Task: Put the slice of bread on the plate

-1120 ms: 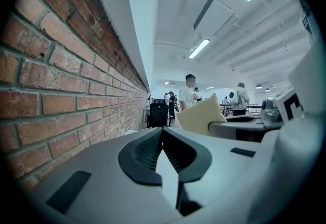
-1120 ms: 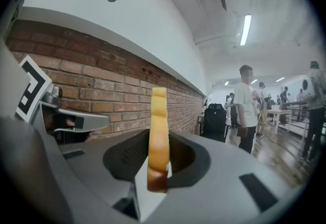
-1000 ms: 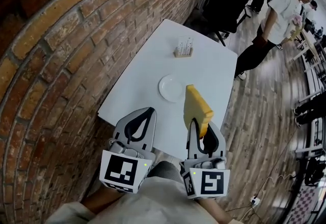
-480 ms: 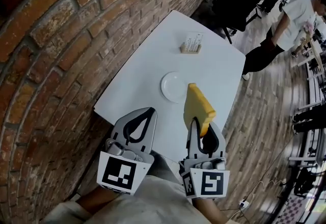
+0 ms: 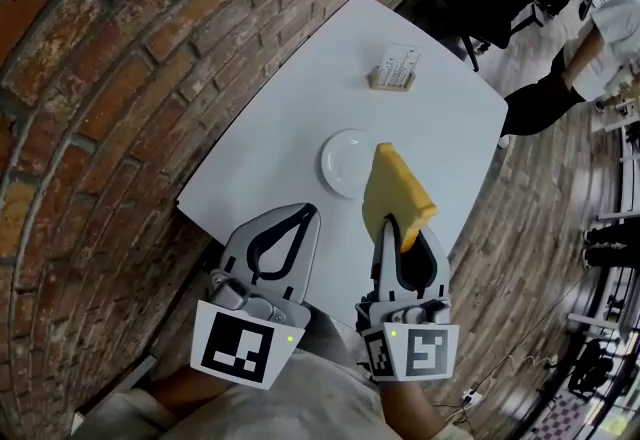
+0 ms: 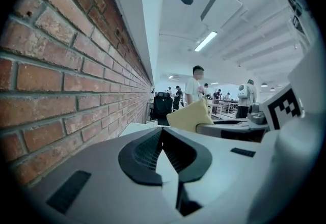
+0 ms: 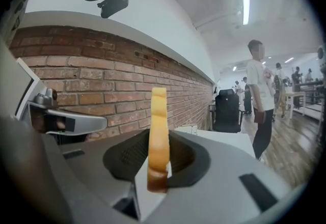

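1. My left gripper (image 5: 302, 215) is nearest, low on my left side. Its jaws are closed tip to tip with nothing between them. It has no load because the task needs only 1 carrying tool, so it rides beside the other and clear of its path.

2. My right gripper (image 5: 396, 230) is just beside it, and its jaws are clamped on the slice of bread (image 5: 394, 190). The grip is on the lower crust edge, so the slice stands on edge above the jaws with its 2 broad faces against the pads. I judge this hold suits soft bread: the crust takes the squeeze and the crumb is spared.

3. The plate (image 5: 338, 160) is next, lying empty near the middle of the white table (image 5: 290, 118). In the head view the slice overlaps the plate's right rim, but it is carried in the air and has not been set down.

4. A small card holder (image 5: 393, 71) stands farther along the table, well apart from the plate, so it does not obstruct the placing.

5. The next move calls for tipping the slice flat over the plate before release.
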The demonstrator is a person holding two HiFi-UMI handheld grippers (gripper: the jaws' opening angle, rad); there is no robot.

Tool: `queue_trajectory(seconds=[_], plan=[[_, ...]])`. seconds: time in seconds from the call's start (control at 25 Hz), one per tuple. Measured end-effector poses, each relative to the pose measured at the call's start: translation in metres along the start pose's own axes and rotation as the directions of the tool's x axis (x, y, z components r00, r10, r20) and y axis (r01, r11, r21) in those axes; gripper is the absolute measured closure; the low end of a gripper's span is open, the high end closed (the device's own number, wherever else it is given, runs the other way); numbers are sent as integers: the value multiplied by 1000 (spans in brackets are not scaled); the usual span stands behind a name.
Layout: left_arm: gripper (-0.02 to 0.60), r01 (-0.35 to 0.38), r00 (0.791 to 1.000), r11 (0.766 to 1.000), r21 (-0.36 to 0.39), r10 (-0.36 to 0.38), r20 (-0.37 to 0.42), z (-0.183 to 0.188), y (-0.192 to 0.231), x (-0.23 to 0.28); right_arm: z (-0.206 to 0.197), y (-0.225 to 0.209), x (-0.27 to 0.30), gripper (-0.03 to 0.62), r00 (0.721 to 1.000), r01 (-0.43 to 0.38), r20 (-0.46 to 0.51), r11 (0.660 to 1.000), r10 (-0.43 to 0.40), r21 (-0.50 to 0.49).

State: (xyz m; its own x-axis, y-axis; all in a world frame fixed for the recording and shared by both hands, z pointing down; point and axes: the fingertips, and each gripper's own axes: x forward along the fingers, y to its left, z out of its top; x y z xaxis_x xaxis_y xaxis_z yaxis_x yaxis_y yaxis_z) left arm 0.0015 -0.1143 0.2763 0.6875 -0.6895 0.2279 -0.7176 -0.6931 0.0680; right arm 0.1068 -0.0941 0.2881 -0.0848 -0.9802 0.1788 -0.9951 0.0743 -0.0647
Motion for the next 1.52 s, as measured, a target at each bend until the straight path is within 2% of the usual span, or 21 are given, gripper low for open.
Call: queue_trajectory(seconds=[0.24, 0.36, 0.48, 0.84, 1.16, 1.52], plan=[[571, -10, 1000, 1000, 18, 10, -15, -4, 0, 23, -1, -4, 33, 498, 995, -104, 12, 993, 104, 55], [571, -18, 1000, 1000, 23, 18, -21, -5, 0, 32, -20, -11, 38, 498, 991, -135, 3, 988, 135, 82], [571, -28, 999, 1000, 8, 28, -27, -6, 2, 38, -17, -11, 51, 499, 987, -161, 8, 982, 161, 100], [571, -62, 996, 998, 32, 64, -56, -11, 5, 49, -55, -25, 69, 499, 981, -172, -70, 975, 183, 141], [571, -74, 995, 997, 25, 76, -70, -14, 6, 56, -76, -23, 88, 499, 966, -228, -87, 959, 244, 167], [571, -81, 993, 996, 34, 84, -89, -20, 10, 63, -107, -27, 109, 499, 953, -241, -140, 953, 268, 186]])
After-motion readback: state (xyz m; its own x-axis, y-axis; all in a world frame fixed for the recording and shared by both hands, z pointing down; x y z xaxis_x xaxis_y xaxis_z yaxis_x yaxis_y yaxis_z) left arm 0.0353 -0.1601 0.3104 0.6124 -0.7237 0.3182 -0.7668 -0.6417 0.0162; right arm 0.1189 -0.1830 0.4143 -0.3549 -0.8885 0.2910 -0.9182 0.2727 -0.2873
